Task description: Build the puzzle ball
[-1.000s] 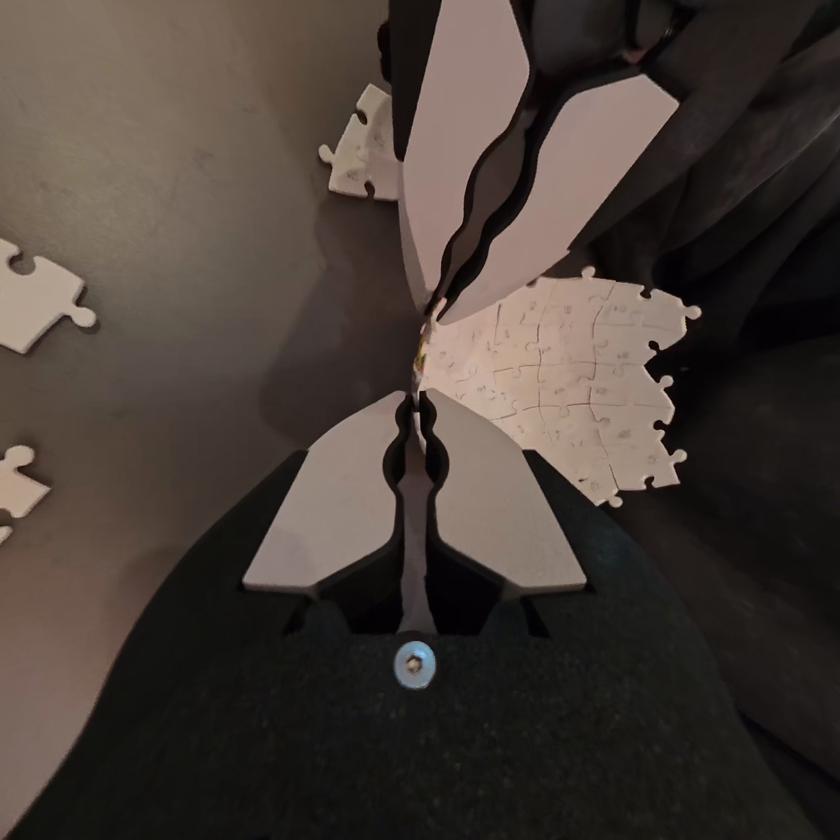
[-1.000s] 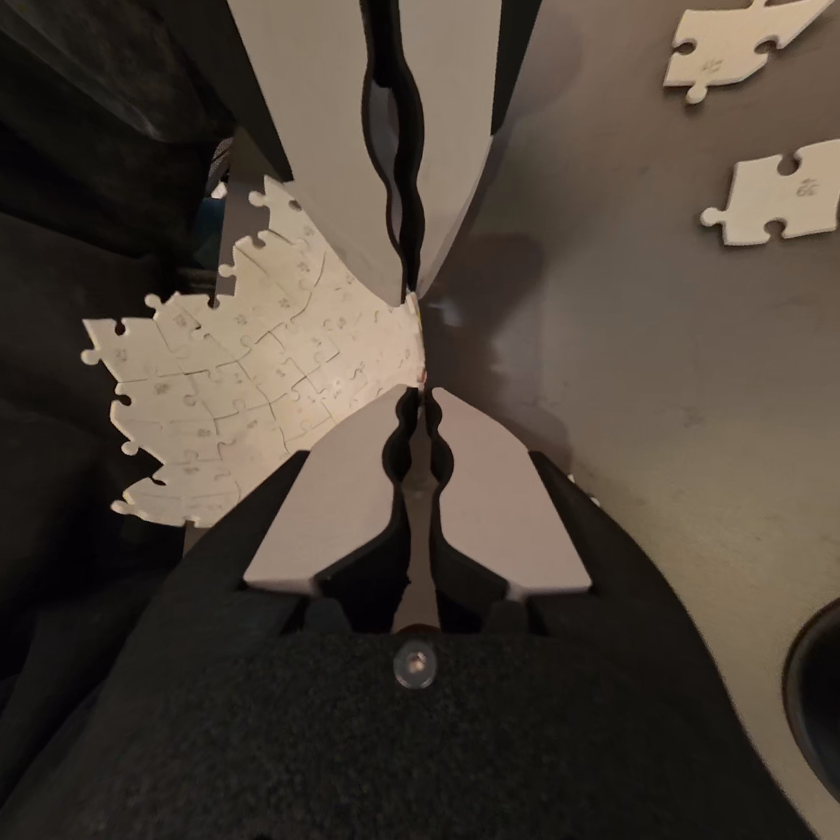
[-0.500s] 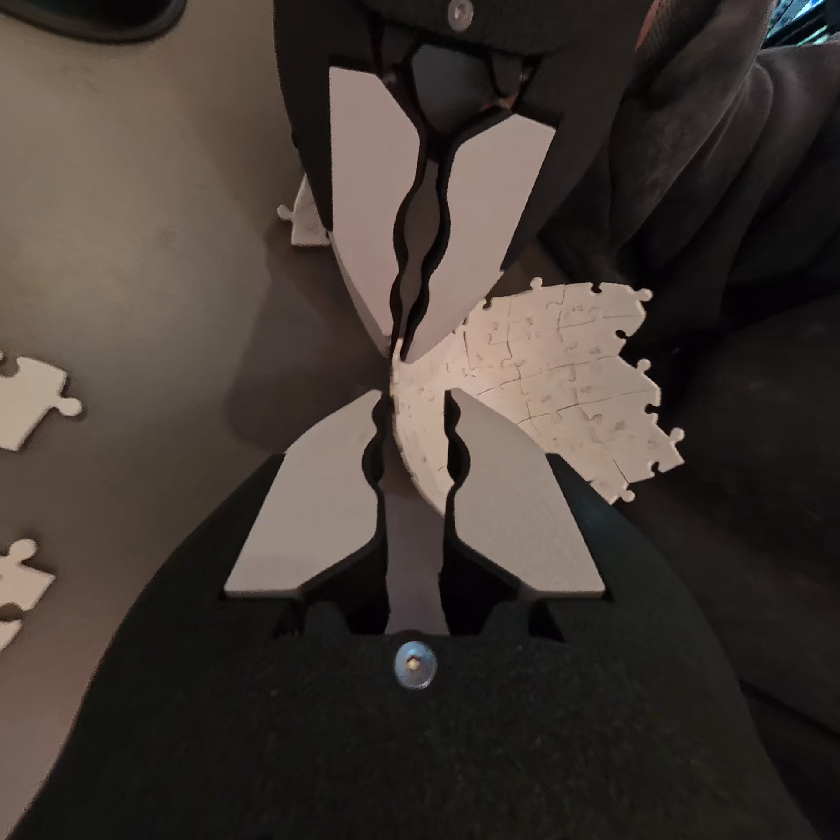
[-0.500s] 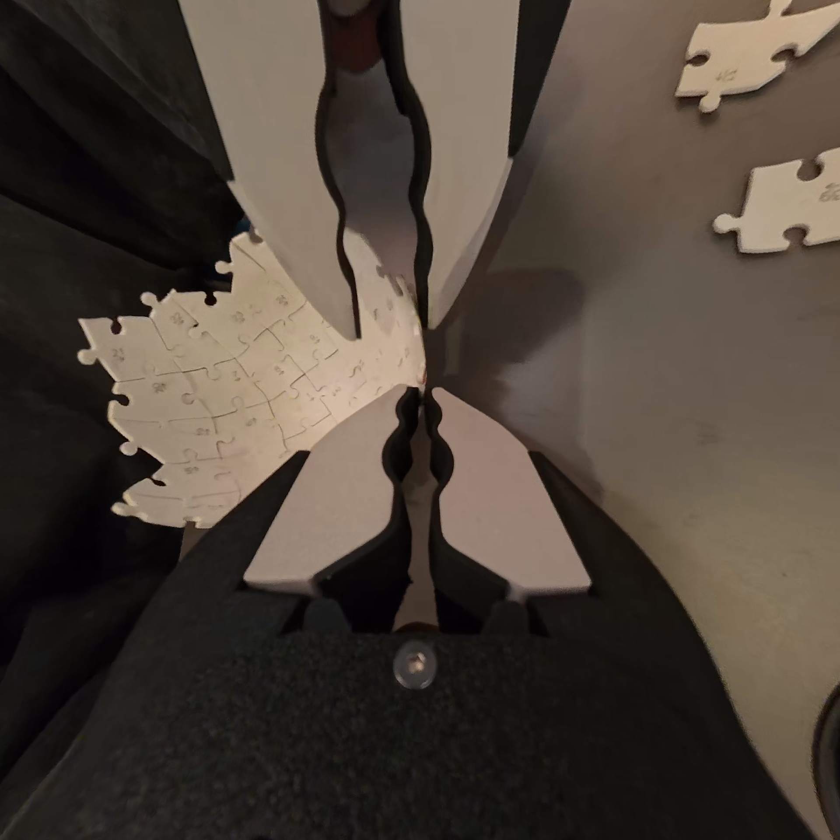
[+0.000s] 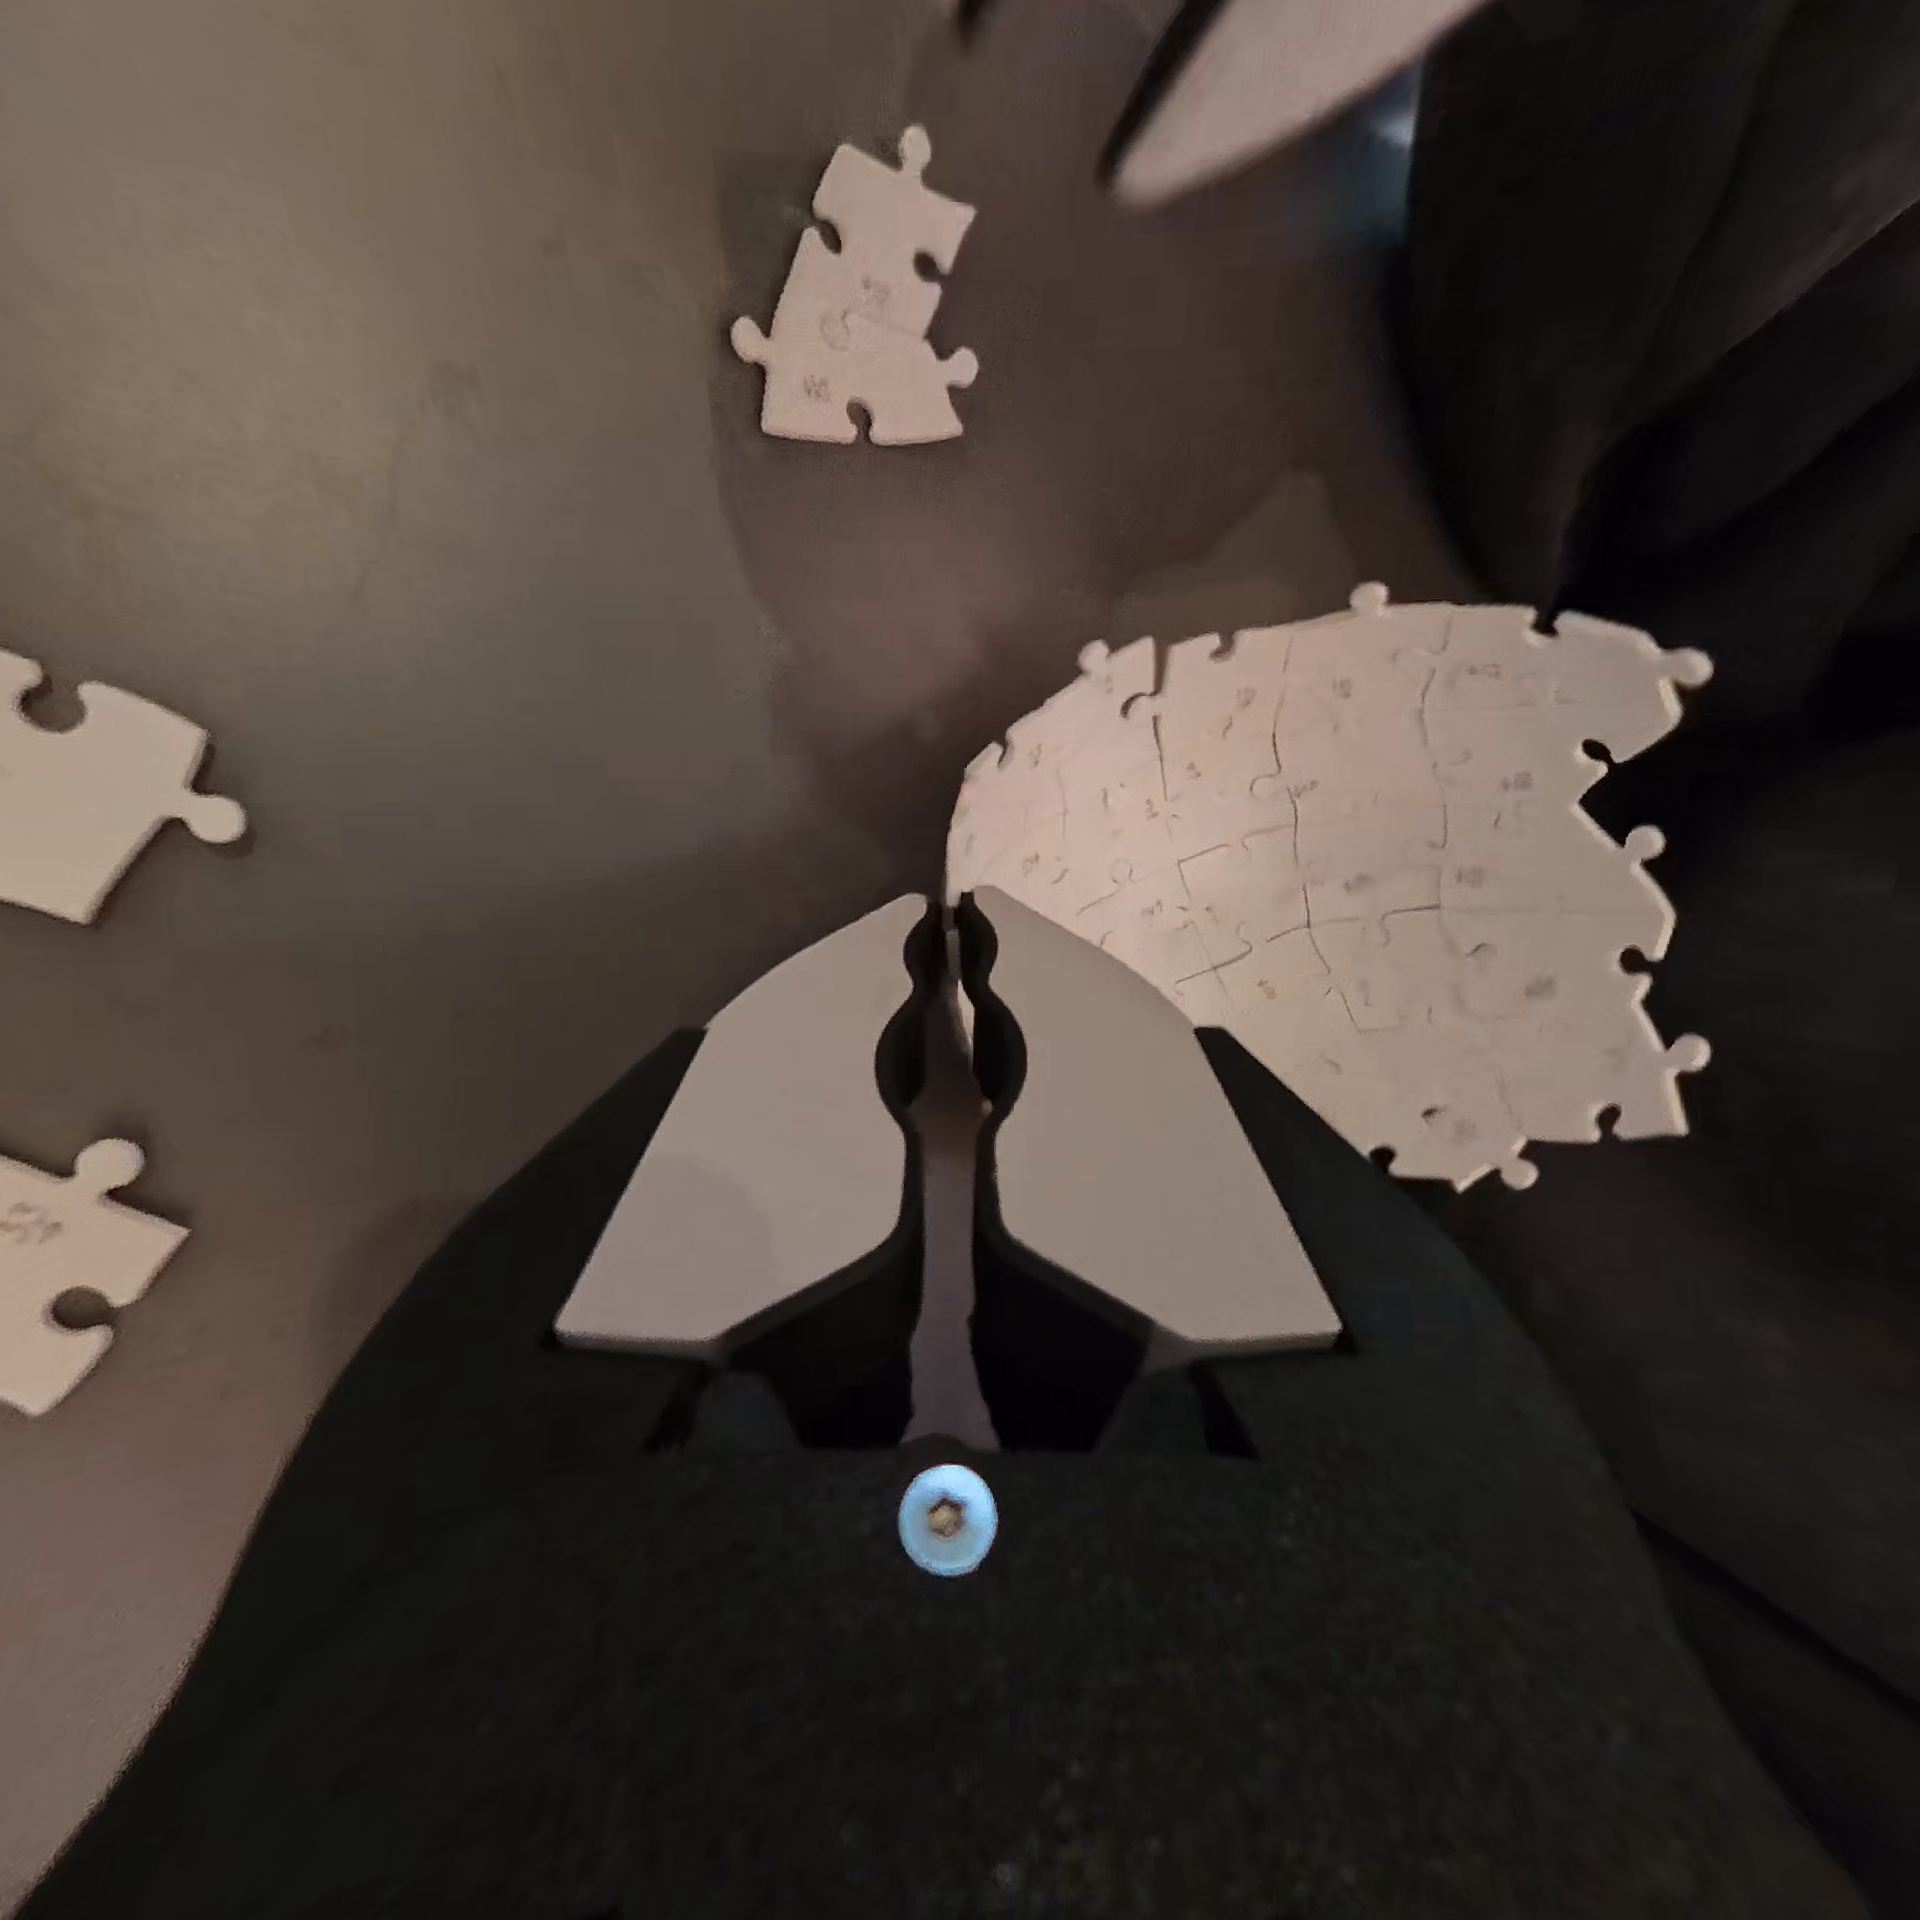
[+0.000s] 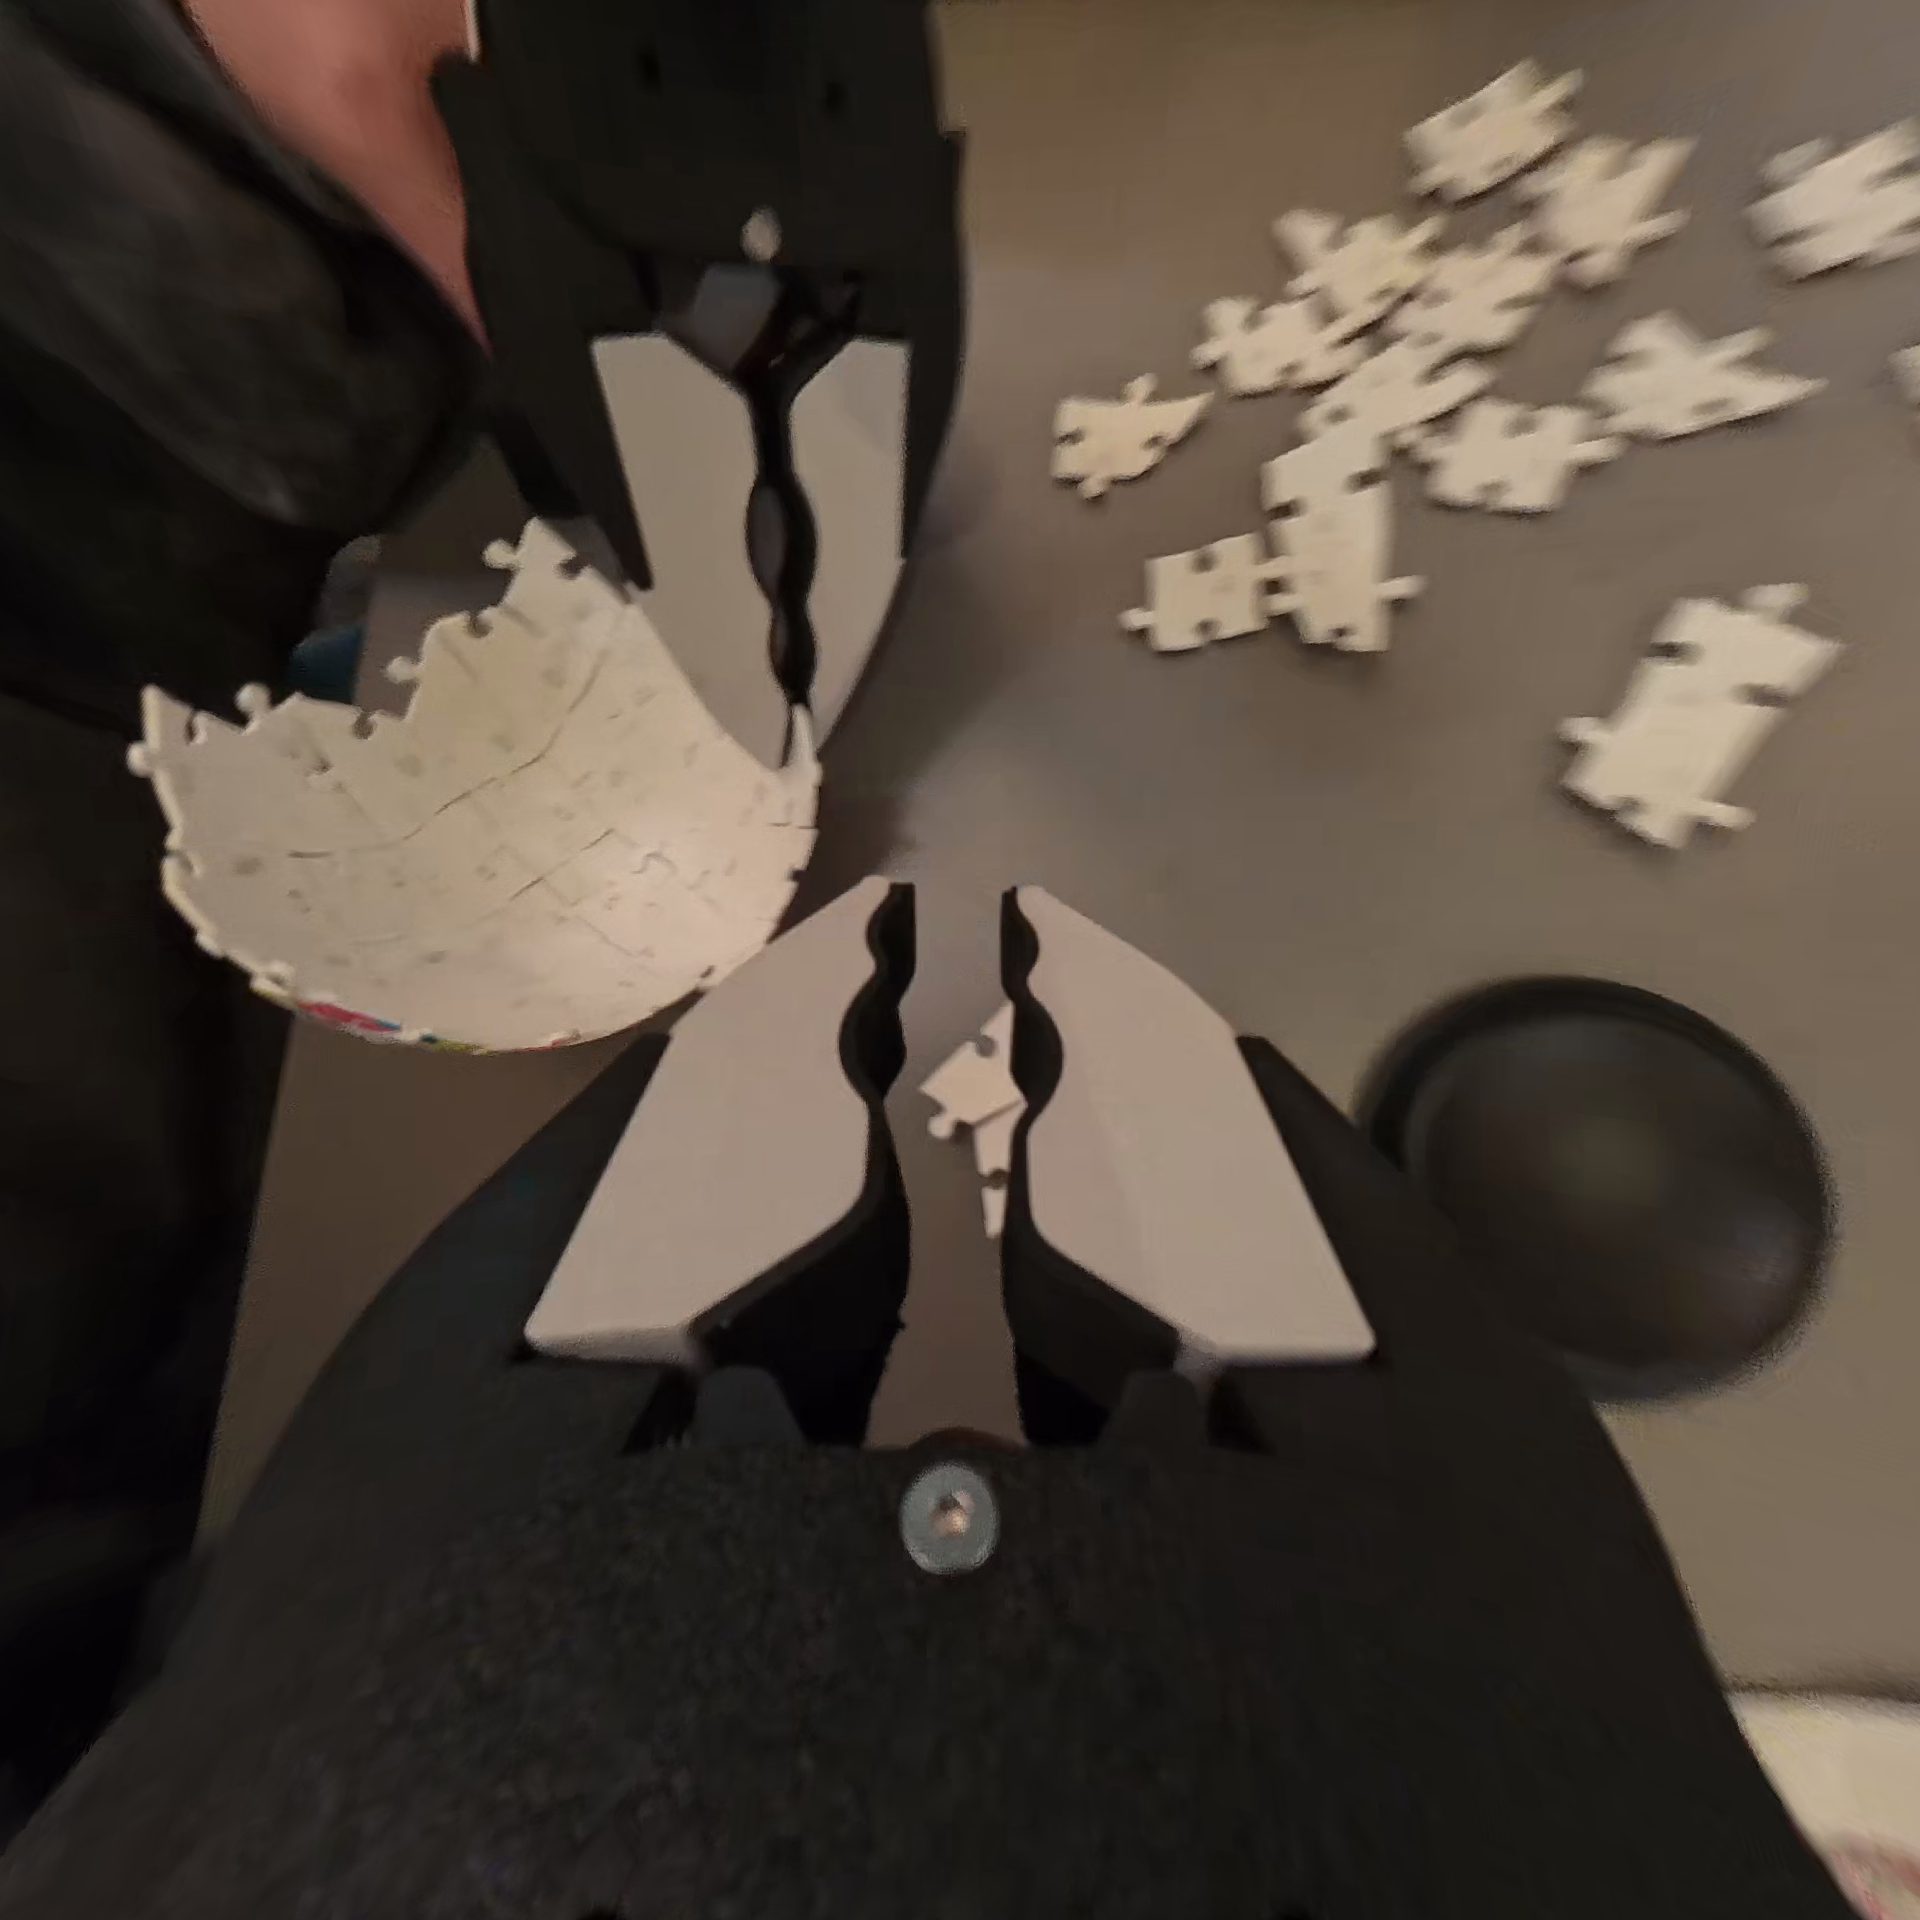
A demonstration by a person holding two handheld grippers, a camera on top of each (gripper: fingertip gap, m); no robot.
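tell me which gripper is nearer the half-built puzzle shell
Left. The left gripper is shut on the puzzle shell's rim; the right gripper hangs open beside it, apart.

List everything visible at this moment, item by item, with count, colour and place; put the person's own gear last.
Partly built puzzle ball: one, white curved shell with a jagged rim, held off the table at its edge.
Loose puzzle pieces: many, white, scattered on the table at upper right of the right wrist view; exact count unclear through blur.
Single piece: one, white, on the table behind the right gripper's fingers.
Round dish: one, black, right side of the table.
Table: one, grey-brown.
Sleeve: dark.
Left gripper: black with pale fingers, shut on the shell's edge.
Right gripper: same build, open, empty.
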